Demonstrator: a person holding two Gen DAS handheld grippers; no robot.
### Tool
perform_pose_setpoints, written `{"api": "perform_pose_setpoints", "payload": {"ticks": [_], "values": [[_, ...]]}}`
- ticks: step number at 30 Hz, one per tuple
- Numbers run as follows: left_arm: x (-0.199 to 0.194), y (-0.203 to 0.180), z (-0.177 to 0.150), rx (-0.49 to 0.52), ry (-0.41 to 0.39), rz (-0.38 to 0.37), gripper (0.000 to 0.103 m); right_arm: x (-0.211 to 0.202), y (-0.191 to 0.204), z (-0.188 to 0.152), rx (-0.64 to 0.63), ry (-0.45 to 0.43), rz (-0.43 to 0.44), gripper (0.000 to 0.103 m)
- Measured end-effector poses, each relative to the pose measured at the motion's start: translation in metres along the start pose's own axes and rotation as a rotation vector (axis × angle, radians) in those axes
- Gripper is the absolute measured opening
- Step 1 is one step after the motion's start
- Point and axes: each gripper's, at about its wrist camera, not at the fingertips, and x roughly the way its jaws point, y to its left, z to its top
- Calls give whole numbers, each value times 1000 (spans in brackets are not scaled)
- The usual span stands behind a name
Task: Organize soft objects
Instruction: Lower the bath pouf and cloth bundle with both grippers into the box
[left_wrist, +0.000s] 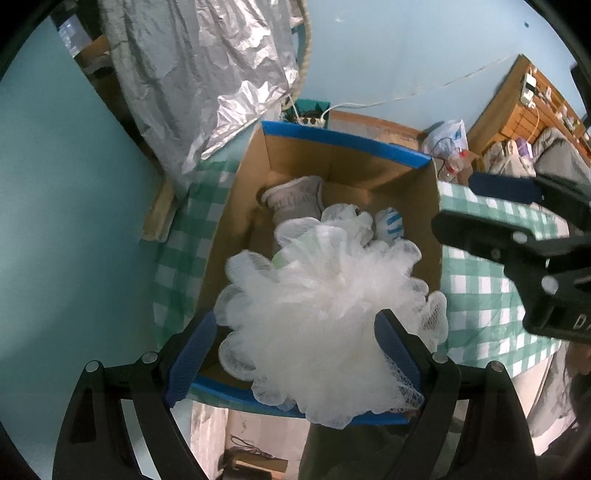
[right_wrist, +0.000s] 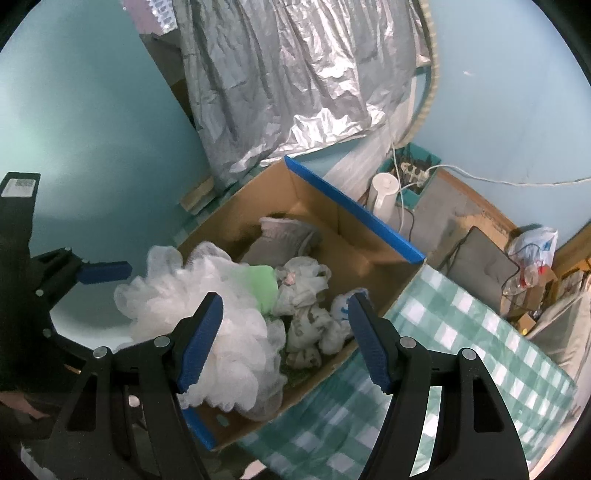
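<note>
Open cardboard box w/ blue-taped rim (right_wrist: 354, 206) sits on green-checked tablecloth (right_wrist: 461, 332); in it, white mesh bath pouf (right_wrist: 207, 310) near-left, grey knit sock (right_wrist: 284, 236) far, crumpled white cloths (right_wrist: 306, 295) right of pouf.

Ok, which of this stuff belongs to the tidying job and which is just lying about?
Job:
loofah
box
grey sock
white cloths
green item

Lying about:
foil sheet
fan
power strip
plastic bag
</note>
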Motion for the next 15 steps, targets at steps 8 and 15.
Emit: {"api": "perform_pose_setpoints", "payload": {"ticks": [8, 15], "values": [[-15, 4, 5, -72, -10, -52, 88, -8, -7, -7, 30, -19, 13, 70], [-25, 7, 8, -123, -37, -125, 88, -13, -9, -15, 46, -28, 36, 70]]}}
